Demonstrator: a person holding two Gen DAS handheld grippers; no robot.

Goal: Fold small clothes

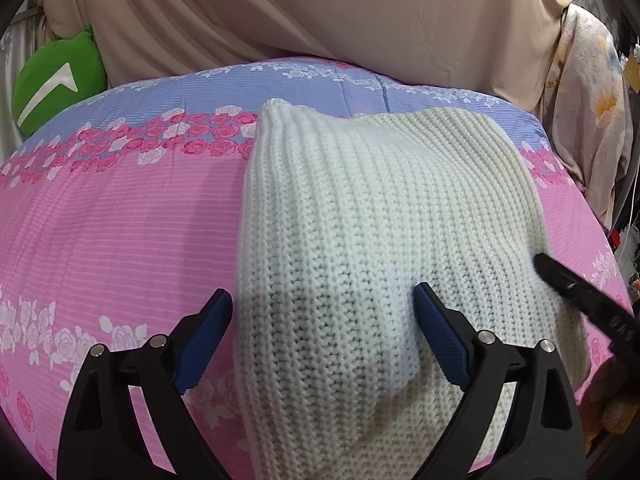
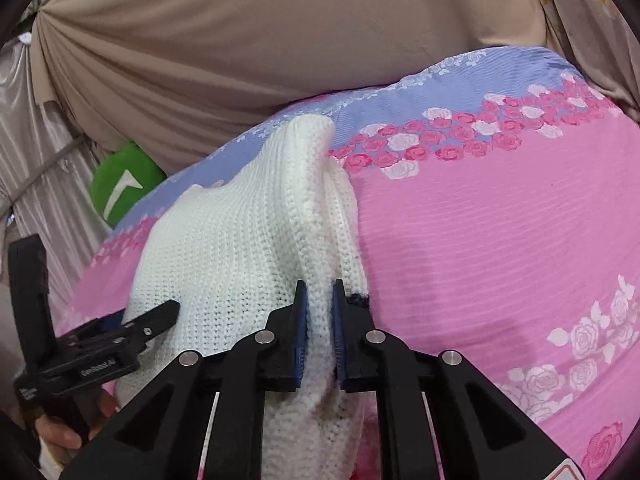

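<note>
A cream-white knit garment (image 1: 380, 208) lies folded on a pink and blue rose-print bedspread (image 1: 120, 220). My left gripper (image 1: 324, 304) stands open over the garment's near left edge. One blue pad rests on the knit and the other hangs over the bedspread. In the right wrist view the garment (image 2: 240, 240) rises in a fold along its right edge. My right gripper (image 2: 320, 292) is shut on that raised edge, with the knit pinched between the blue pads. The left gripper's black finger (image 2: 160, 314) touches the knit at the lower left, held by a hand (image 2: 60, 436).
A green cushion (image 1: 56, 80) sits at the far left corner of the bed. Beige draped cloth (image 1: 320, 12) hangs behind the bed, and a floral cloth (image 1: 592, 100) hangs at the right. Bare bedspread (image 2: 500, 240) stretches to the right of the garment.
</note>
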